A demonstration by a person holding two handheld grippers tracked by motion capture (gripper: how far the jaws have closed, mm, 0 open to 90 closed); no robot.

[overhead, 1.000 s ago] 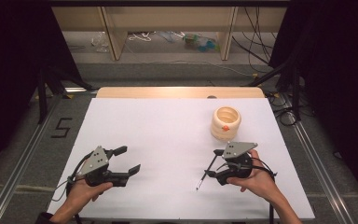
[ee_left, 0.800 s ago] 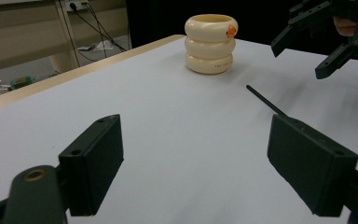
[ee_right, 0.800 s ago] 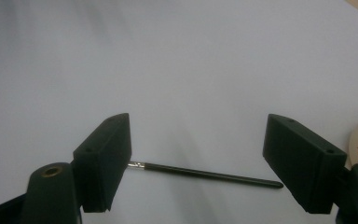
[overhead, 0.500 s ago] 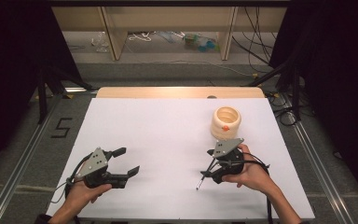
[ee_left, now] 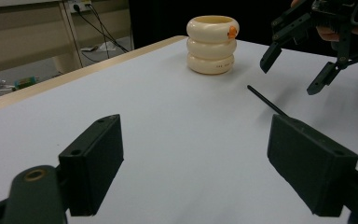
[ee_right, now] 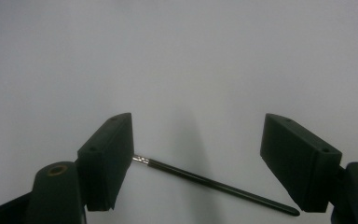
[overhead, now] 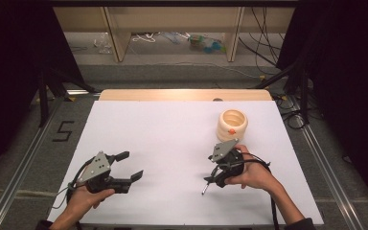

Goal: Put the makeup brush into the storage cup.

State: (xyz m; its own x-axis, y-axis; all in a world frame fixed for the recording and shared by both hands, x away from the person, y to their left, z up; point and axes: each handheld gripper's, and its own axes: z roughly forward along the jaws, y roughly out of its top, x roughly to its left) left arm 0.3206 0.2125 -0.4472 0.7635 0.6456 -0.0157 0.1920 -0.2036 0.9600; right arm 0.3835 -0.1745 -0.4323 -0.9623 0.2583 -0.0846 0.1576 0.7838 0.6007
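Layout about the ringed holder (overhead: 232,124), which stands on the desk (overhead: 163,129) toward its far right. The thin stick (overhead: 211,182) lies nearer than it — under the right tool (overhead: 214,176); the left tool (overhead: 130,166) sits well left.

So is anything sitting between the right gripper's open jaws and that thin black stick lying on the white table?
Nothing visible does. The right gripper hangs just above the thin black stick, which lies flat on the white table between its open jaws. The cream ringed holder stands apart, farther back.
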